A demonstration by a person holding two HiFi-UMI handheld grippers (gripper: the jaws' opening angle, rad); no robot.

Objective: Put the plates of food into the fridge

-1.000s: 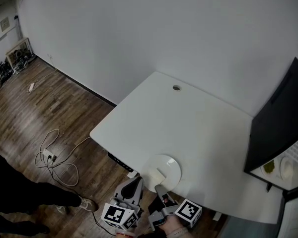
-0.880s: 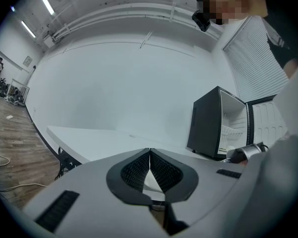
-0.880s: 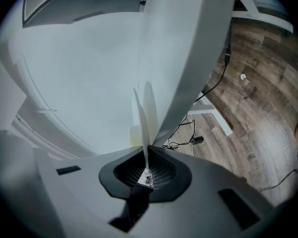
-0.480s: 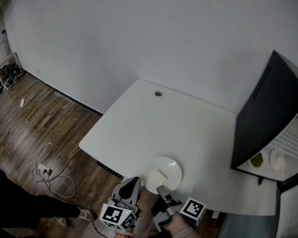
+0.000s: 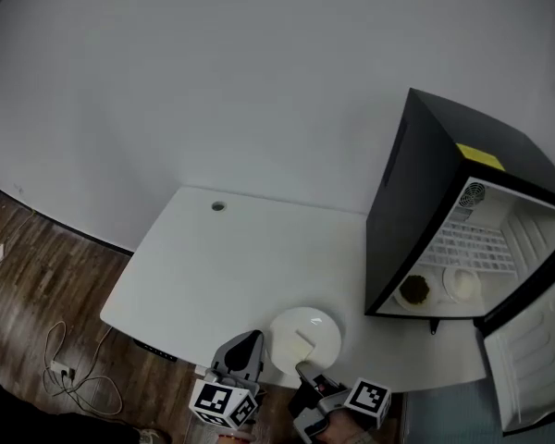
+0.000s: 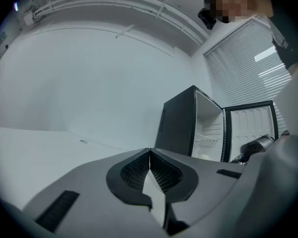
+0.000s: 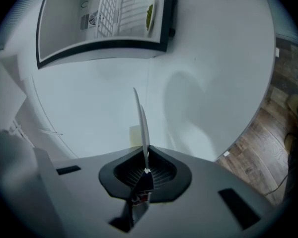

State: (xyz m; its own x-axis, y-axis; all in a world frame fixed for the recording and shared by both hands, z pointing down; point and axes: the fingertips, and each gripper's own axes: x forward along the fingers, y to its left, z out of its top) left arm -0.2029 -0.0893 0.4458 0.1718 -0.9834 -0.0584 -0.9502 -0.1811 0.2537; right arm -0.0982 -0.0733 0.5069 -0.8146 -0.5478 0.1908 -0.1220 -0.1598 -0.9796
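Plate (image 5: 305, 336) nearer fridge (image 5: 416, 202), rim clamped edge-on — right gripper view

The left gripper (image 5: 251, 339) is a matte grey moulded-plastic tool with a rounded, beak-like nose. Behind the nose sits a white cube (image 5: 224, 403) printed with black square markers on its faces. The right gripper (image 5: 302, 366) is built alike, darker around its mechanism, and carries its own white marker cube (image 5: 368, 399). In the gripper views, each pair of jaws is broad, smooth and grey, scooped at the middle into a black recess lined with finely ribbed black pads (image 6: 134, 171). A narrow dark rectangular slot (image 6: 59, 209) is sunk into each jaw's upper face. A small reddish part (image 7: 139, 198) shows at the root of the right gripper's jaws.
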